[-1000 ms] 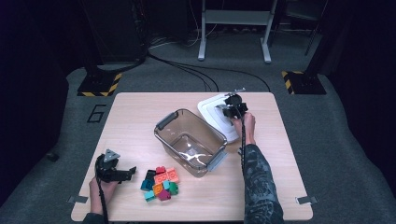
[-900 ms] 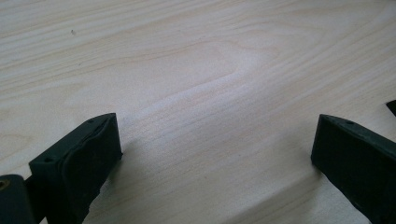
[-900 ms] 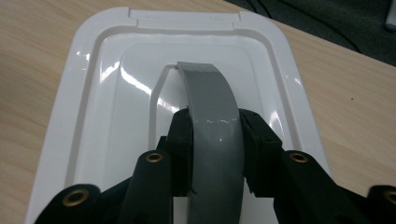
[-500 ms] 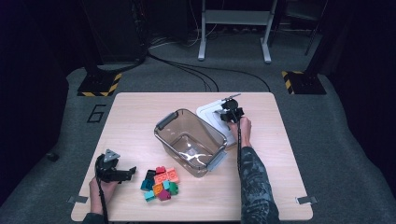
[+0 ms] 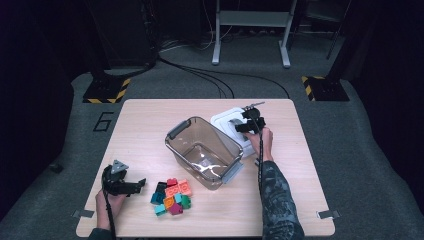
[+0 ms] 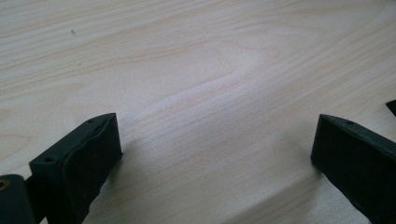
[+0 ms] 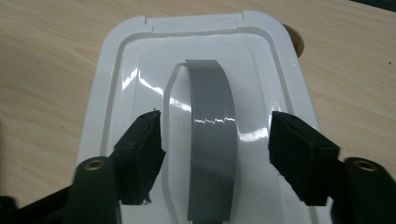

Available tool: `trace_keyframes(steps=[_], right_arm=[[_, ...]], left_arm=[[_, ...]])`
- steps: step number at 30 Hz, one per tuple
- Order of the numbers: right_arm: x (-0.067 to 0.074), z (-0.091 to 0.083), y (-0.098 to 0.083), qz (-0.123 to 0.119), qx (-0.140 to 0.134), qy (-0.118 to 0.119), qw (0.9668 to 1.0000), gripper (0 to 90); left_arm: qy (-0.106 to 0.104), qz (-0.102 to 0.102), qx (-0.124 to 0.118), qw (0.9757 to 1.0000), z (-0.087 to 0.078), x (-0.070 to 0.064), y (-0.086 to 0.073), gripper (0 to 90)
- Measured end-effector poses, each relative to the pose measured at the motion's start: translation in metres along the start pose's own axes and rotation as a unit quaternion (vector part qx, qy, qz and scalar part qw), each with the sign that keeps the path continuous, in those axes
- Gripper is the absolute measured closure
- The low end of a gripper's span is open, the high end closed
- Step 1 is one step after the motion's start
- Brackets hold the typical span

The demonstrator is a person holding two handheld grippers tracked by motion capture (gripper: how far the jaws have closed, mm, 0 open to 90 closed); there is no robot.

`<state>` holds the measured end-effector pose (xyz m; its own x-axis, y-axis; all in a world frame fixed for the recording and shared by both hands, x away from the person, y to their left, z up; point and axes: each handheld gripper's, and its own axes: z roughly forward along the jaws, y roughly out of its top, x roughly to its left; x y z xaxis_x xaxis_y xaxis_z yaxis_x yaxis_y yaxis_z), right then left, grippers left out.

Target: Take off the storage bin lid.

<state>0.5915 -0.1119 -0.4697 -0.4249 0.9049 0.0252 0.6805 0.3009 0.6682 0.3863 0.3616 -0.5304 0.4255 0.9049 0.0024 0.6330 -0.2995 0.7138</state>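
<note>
One white lid (image 7: 140, 79) flat on desk (image 5: 150, 125) beside one bin (image 5: 205, 150). Right hand-held gripper (image 7: 215, 140) just opening, straddling grey handle (image 7: 212, 135), not gripping. Left hand-held gripper (image 6: 215, 154) wide, empty. Roughly ten blocks (image 5: 172, 196).

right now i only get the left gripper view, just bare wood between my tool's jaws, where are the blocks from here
Observer: In the high view, the pile of small coloured plastic toy blocks lies on the wooden table just right of the left tool, not touching it.
Operator: ok any container near
Observer: A clear brown plastic bin with grey handles stands uncovered beyond the pile, toward the table's middle.
Operator: and its lid
Observer: The white plastic lid lies flat on the table right of the bin. The right tool is over it. Its jaws have just been opening, with the grey handle strap between them, untouched.
</note>
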Motion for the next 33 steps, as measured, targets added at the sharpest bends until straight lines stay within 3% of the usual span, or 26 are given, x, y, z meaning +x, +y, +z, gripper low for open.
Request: trace_keyframes(steps=[1,2,8,12,23,27,30,33], right_arm=[[0.000,0.000,0.000,0.000,0.000,0.000,1.0000,32.3],[-0.003,-0.008,-0.003,0.004,-0.002,0.012,0.9999,25.1],[-0.010,-0.031,-0.012,-0.006,-0.011,0.026,0.9996,15.0],[-0.011,-0.045,-0.020,-0.015,-0.012,0.040,0.9990,12.4],[-0.012,-0.081,-0.041,-0.026,-0.019,0.049,0.9983,4.8],[-0.012,-0.086,-0.048,-0.032,-0.016,0.049,0.9982,2.4],[-0.008,-0.090,-0.060,-0.050,0.003,0.050,0.9975,1.3],[-0.008,-0.091,-0.071,-0.049,0.008,0.055,0.9972,0.1]], left_arm=[[0.000,0.000,0.000,1.0000,0.000,0.000,0.000,1.4],[0.000,0.000,0.000,1.0000,0.000,0.000,0.000,1.4],[0.001,-0.004,-0.003,1.0000,0.000,-0.001,0.000,1.4],[0.001,-0.004,-0.003,1.0000,0.000,-0.001,0.000,1.4],[0.000,0.000,0.000,1.0000,0.000,0.000,0.000,1.4],[-0.001,0.000,0.000,1.0000,0.000,0.000,0.000,1.4],[0.000,0.000,0.000,1.0000,0.000,0.000,0.000,1.4],[0.000,0.000,0.000,1.0000,0.000,0.000,0.000,1.4]])
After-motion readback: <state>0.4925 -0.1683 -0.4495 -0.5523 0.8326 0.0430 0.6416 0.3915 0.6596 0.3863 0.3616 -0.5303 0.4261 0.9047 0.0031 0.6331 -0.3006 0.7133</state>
